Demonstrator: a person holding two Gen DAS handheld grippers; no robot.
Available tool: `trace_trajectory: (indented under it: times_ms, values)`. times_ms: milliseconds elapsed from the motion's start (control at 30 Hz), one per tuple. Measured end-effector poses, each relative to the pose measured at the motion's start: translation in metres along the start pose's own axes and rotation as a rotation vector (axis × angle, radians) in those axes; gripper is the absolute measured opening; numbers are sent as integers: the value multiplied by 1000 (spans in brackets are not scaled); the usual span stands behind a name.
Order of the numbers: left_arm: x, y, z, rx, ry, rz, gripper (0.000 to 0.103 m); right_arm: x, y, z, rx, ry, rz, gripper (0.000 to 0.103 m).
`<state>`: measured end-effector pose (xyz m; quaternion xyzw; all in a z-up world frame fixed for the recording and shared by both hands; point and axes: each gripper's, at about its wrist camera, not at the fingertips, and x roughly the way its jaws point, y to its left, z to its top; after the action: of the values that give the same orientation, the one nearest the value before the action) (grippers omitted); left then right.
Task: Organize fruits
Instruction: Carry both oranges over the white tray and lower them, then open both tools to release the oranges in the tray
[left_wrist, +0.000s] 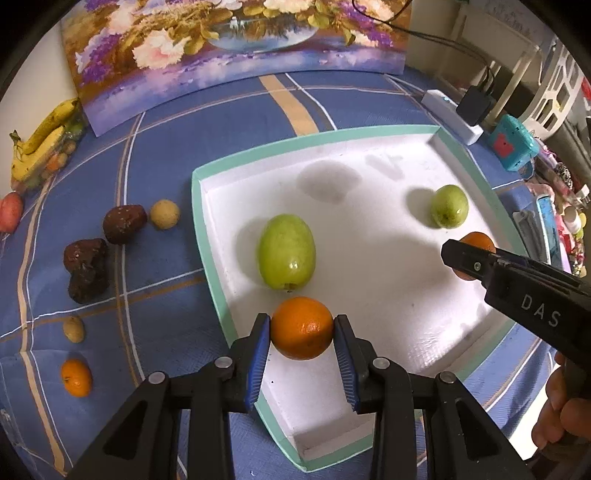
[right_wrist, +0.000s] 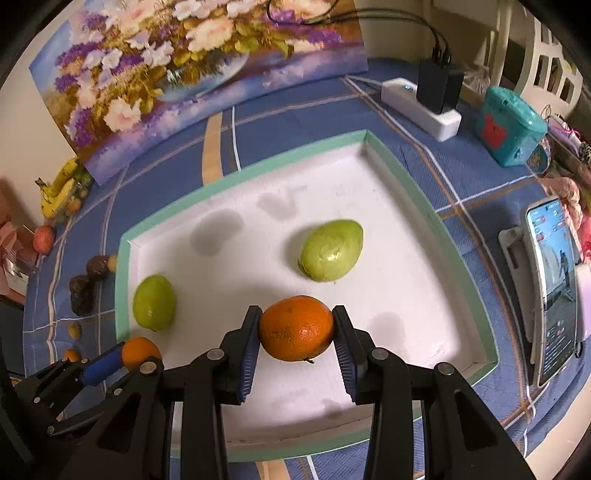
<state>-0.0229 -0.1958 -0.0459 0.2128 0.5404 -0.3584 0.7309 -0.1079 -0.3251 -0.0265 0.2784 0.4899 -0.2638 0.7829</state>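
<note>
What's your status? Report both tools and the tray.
Left tool shut on orange. Right tool shut on second orange. Both over tray; two green fruits inside. Drop spots clear.

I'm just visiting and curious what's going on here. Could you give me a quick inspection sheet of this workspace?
Surface: blue plaid tablecloth.
Job's things: white tray with a green rim holds two green fruits, one large, one small. On the cloth to its left: two dark brown fruits, two small tan fruits, one small orange, bananas.
Clutter: teal box, phone on a stand.
Grippers: left gripper holds an orange over the tray; right gripper holds another orange.
Cables: power strip with black plugs and cords.
Surroundings: flower painting behind.
</note>
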Motion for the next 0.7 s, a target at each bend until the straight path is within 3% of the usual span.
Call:
trace_trajectory:
  times_ms: [700]
  values:
    - [12, 6, 2, -17, 24, 17, 38, 25, -4, -5, 0, 74, -30, 40]
